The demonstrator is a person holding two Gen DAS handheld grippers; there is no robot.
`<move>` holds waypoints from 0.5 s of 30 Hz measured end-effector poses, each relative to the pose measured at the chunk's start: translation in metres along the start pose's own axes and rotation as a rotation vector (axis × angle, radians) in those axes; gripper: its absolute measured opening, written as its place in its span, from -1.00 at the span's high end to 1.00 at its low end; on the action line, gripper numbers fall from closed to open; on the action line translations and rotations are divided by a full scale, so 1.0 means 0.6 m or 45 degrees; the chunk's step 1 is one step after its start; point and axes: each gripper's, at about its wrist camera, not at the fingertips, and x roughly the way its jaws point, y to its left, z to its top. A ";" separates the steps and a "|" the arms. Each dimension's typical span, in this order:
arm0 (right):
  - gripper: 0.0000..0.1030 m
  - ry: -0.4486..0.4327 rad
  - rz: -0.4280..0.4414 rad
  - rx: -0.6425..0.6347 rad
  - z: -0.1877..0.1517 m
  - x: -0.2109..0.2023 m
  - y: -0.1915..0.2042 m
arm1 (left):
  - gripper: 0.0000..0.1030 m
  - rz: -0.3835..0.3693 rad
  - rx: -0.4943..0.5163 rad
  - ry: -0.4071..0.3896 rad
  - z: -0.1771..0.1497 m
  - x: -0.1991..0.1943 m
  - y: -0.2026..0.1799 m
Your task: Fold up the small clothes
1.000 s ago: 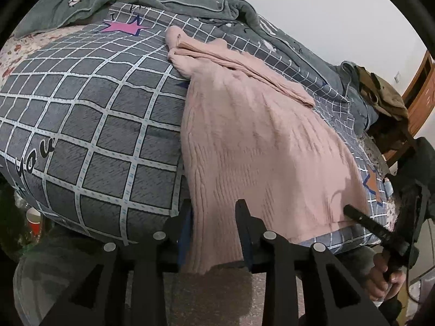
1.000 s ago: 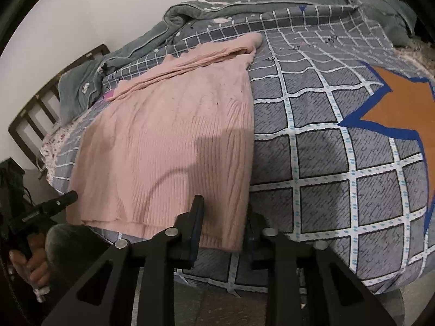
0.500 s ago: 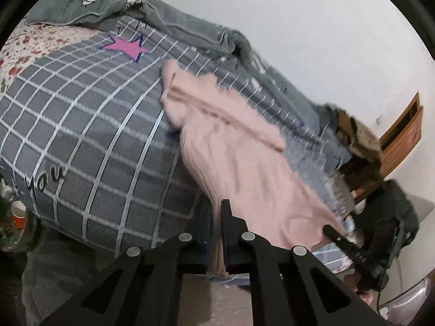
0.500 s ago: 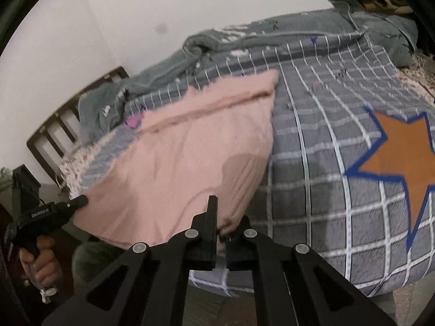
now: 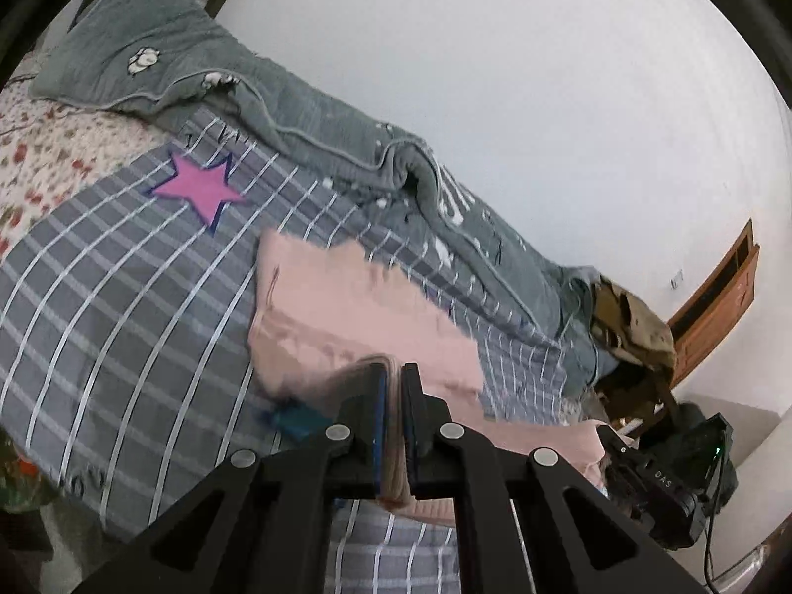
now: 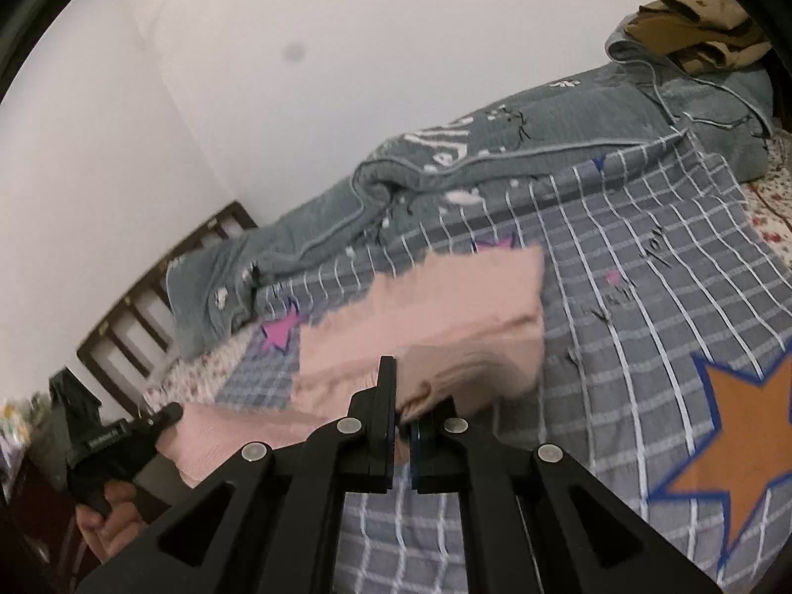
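On the left wrist view we see the floral sheet (image 5: 54,148) at nine o'clock, then the grey checked quilt (image 5: 123,307) with its pink star (image 5: 198,190), the grey-green blanket (image 5: 307,114) bunched along the white wall (image 5: 495,74) toward twelve, and a brown bundle (image 5: 631,326) by wooden furniture (image 5: 717,297) at three o'clock. Nothing stands between us and the pink sweater (image 5: 356,307), which lies on the quilt at centre, its near hem lifted off the bed toward six.

Our left gripper (image 5: 393,386) is nearly closed, pinching that hem; knit fabric shows between its fingers. On the right wrist view the headboard slats (image 6: 148,307) sit at nine and an orange star (image 6: 742,445) at four. Our right gripper (image 6: 403,396) is likewise narrow, clamping the sweater's other hem corner. We see no containers here.
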 end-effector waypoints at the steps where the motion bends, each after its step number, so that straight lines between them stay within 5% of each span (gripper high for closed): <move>1: 0.92 -0.008 0.007 0.006 0.012 0.008 0.002 | 0.87 0.003 0.001 -0.012 0.014 0.011 -0.001; 9: 0.92 -0.040 0.075 0.106 0.101 0.119 -0.022 | 0.87 0.045 -0.018 -0.059 0.095 0.132 0.009; 15: 0.92 -0.026 0.093 0.174 0.149 0.235 -0.065 | 0.87 0.051 -0.147 -0.042 0.135 0.247 0.061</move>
